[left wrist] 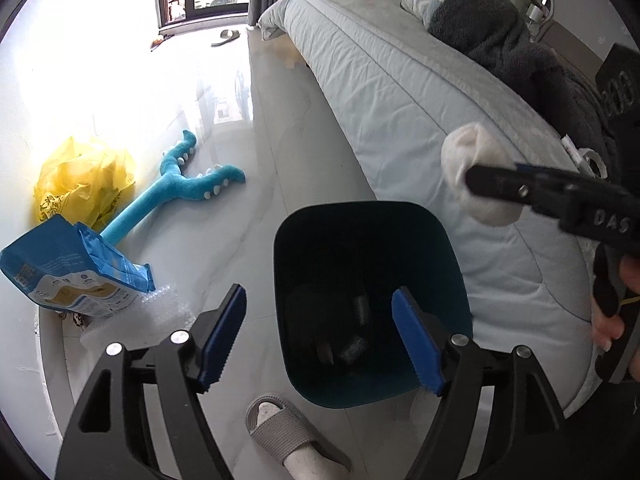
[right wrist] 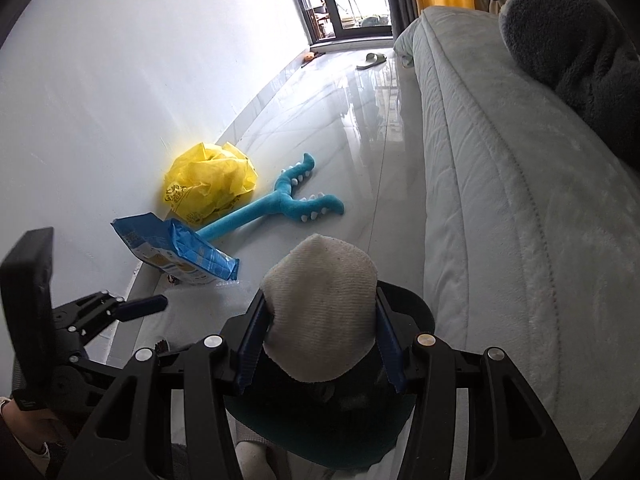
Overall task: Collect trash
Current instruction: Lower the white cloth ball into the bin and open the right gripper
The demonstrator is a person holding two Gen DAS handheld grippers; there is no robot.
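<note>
A dark teal trash bin (left wrist: pixel 372 304) stands on the floor beside the bed, with dark items inside. My left gripper (left wrist: pixel 320 340) is open and empty, just above the bin's near rim. My right gripper (right wrist: pixel 320 336) is shut on a balled-up white sock (right wrist: pixel 320 312) and holds it above the bin (right wrist: pixel 320 432). In the left wrist view the sock (left wrist: pixel 476 172) and the right gripper (left wrist: pixel 496 184) hang over the bed's edge, right of the bin. A blue snack bag (left wrist: pixel 76 276), bubble wrap (left wrist: pixel 160 312) and a crumpled yellow plastic bag (left wrist: pixel 84 180) lie by the wall.
A teal plush toy (left wrist: pixel 176 192) lies on the glossy floor. The bed (left wrist: pixel 400 100) with a grey blanket (left wrist: pixel 520 52) runs along the right. My slippered foot (left wrist: pixel 288 432) is by the bin. A slipper (left wrist: pixel 226 38) lies near the balcony door.
</note>
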